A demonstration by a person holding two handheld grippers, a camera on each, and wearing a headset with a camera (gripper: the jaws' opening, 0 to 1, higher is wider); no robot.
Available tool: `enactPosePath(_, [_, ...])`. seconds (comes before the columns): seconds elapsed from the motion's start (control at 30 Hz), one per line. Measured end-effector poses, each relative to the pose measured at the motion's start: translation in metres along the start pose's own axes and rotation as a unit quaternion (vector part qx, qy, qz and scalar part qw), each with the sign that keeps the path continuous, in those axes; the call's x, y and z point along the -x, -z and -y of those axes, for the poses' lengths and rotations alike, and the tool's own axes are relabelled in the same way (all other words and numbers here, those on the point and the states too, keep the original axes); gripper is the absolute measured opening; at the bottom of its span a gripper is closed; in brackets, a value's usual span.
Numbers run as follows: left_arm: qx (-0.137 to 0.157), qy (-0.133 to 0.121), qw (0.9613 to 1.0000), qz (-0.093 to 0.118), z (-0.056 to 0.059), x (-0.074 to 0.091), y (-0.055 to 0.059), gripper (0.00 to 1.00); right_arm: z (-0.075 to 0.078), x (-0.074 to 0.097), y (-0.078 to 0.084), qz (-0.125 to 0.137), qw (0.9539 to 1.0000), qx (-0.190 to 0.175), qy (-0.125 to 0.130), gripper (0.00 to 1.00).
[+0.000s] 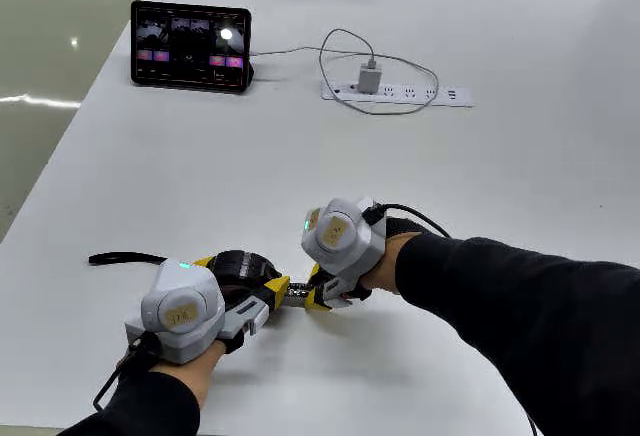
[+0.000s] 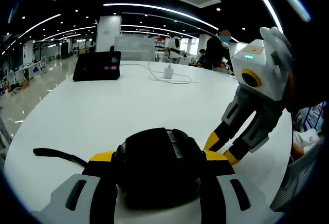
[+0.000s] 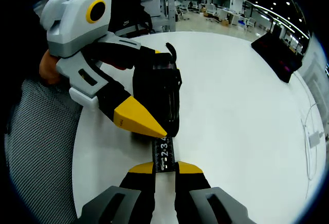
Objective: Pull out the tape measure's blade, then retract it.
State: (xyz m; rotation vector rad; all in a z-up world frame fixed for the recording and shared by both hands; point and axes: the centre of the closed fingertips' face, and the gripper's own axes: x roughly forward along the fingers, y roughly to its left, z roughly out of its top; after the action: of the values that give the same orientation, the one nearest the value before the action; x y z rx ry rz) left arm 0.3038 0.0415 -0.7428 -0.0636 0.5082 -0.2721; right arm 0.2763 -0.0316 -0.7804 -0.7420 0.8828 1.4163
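The left hand-held gripper (image 2: 159, 157) clamps the tape measure (image 3: 162, 93) flat on the bench (image 1: 400, 156), anchoring it — the right hand-held gripper (image 3: 165, 167) pinches the blade (image 3: 164, 152) just outside the case, apparently near its hook, ready to draw.

White table (image 1: 500, 156). At the far side we see a dark tablet (image 1: 190, 46) propped up with its screen lit. To its right lies a white power strip (image 1: 400, 93) carrying a charger (image 1: 369, 79), with a white cable (image 1: 290, 51) running to the tablet. Near the front edge we find the black-and-yellow tape measure (image 1: 240, 268) with a short length of blade (image 3: 164, 154) out and its black strap (image 1: 125, 258) trailing left.
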Motion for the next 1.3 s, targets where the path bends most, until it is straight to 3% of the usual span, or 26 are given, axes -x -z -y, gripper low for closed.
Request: enactPosePath(1.3, [0.012, 0.003, 0.9999, 0.004, -0.001, 0.000, -0.001, 0.60, -0.002, -0.014, -0.023, 0.034, 0.9994, 0.002, -0.001, 0.10])
